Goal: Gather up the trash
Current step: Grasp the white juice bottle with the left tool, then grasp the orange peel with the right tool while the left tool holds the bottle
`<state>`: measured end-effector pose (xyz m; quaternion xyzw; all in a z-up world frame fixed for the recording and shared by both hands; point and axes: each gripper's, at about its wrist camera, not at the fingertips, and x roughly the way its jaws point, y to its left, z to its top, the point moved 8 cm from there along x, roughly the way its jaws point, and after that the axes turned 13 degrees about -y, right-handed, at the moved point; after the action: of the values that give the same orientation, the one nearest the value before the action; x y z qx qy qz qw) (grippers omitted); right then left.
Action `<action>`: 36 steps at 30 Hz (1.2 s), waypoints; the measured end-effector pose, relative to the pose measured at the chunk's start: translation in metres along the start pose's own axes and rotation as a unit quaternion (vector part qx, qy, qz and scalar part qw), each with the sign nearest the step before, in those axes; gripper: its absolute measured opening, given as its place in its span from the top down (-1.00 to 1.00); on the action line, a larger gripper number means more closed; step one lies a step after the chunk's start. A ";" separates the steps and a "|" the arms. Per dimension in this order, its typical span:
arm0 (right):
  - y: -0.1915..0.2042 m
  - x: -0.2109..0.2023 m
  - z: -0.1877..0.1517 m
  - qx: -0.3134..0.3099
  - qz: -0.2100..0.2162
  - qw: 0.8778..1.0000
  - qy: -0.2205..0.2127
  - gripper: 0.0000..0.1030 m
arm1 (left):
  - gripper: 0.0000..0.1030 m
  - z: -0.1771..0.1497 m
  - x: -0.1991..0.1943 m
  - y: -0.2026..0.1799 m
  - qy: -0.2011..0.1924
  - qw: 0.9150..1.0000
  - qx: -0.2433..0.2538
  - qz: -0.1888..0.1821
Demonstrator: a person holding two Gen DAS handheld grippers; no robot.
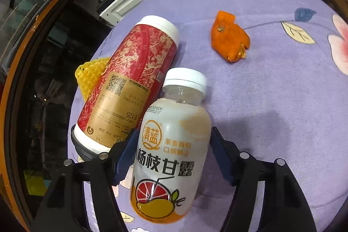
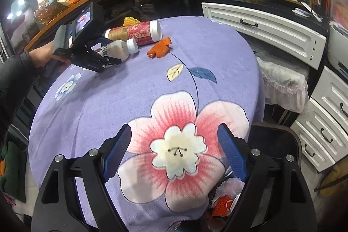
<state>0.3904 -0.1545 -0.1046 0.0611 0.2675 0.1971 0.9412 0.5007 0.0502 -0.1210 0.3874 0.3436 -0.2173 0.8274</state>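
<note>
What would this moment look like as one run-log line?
left gripper: around drink bottle, grip unconfirmed | right gripper: open, empty | on table: red canister, orange peel
</note>
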 end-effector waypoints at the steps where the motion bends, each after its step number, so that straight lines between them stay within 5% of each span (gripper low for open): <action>1: 0.001 0.001 0.002 -0.003 0.001 1.000 -0.001 -0.57 | -0.25 -0.001 -0.002 0.001 -0.004 1.000 -0.010 0.000; 6: 0.009 0.009 0.017 -0.014 0.013 1.000 -0.012 -0.57 | -0.24 -0.002 -0.008 0.001 -0.017 0.998 -0.050 0.016; 11: 0.019 0.025 0.036 -0.028 0.031 0.999 -0.016 -0.57 | -0.22 -0.001 -0.036 -0.003 -0.070 0.990 -0.123 0.018; 17: 0.021 0.065 0.064 -0.001 0.049 0.999 -0.001 -0.57 | -0.22 0.002 -0.076 -0.007 -0.143 0.957 -0.247 0.040; 22: 0.029 0.105 0.078 -0.013 0.048 0.999 0.020 -0.57 | -0.22 -0.008 -0.104 0.000 -0.198 0.910 -0.356 0.083; 25: 0.031 0.132 0.081 -0.011 0.042 0.998 0.040 -0.57 | -0.22 -0.012 -0.111 0.002 -0.212 0.893 -0.381 0.112; 29: 0.033 0.163 0.083 -0.020 0.023 0.998 0.054 -0.57 | -0.22 -0.011 -0.113 0.004 -0.223 0.890 -0.372 0.140; 36: 0.037 0.199 0.090 -0.035 0.002 0.997 0.064 -0.57 | -0.22 -0.022 -0.111 0.005 -0.239 0.873 -0.409 0.111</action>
<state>0.5804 -0.0408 -0.1154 0.0159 0.3204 0.2114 0.9233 0.4211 0.0809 -0.0469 -0.0141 0.1483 -0.0496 0.9876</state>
